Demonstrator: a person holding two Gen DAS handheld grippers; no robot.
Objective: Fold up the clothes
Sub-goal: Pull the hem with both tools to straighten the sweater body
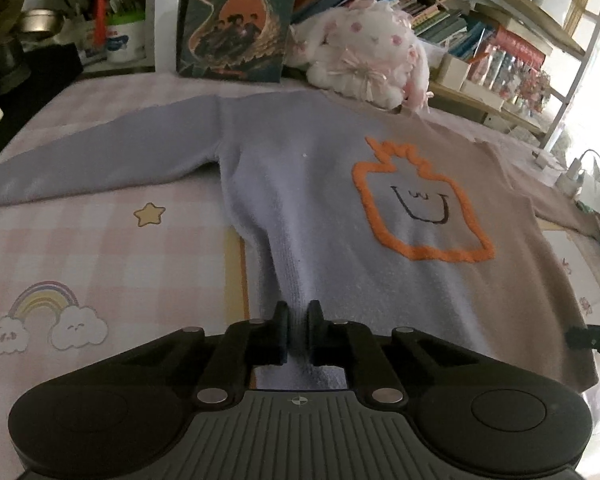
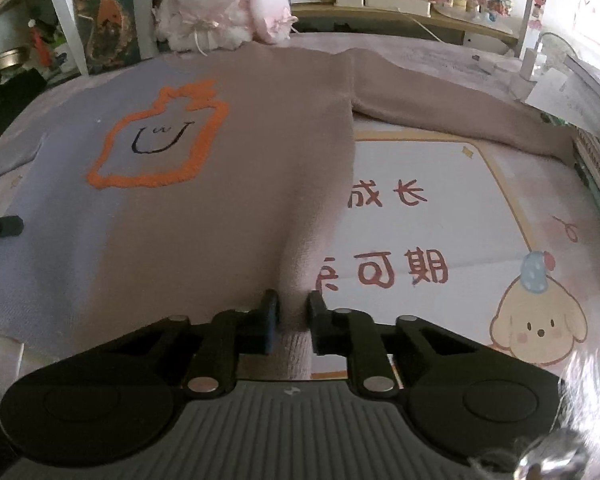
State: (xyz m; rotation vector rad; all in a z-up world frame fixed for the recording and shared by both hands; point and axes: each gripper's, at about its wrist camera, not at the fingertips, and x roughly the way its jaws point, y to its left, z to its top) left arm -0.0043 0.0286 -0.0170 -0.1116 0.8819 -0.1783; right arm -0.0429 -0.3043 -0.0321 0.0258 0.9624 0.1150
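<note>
Left gripper and right gripper, each clamped on a hem corner at lower centre of frame, held sweater spread mid-frame; uneven lifting risked slipping thick knit, skewing fold.

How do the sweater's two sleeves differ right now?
The left sleeve is lavender blue, while the right sleeve is tan brown. The left sleeve reaches out over pink checked bedding with a star print; the right sleeve lies above a printed panel with red characters. Both lie spread flat, unfolded, straight out from the sweater.
</note>
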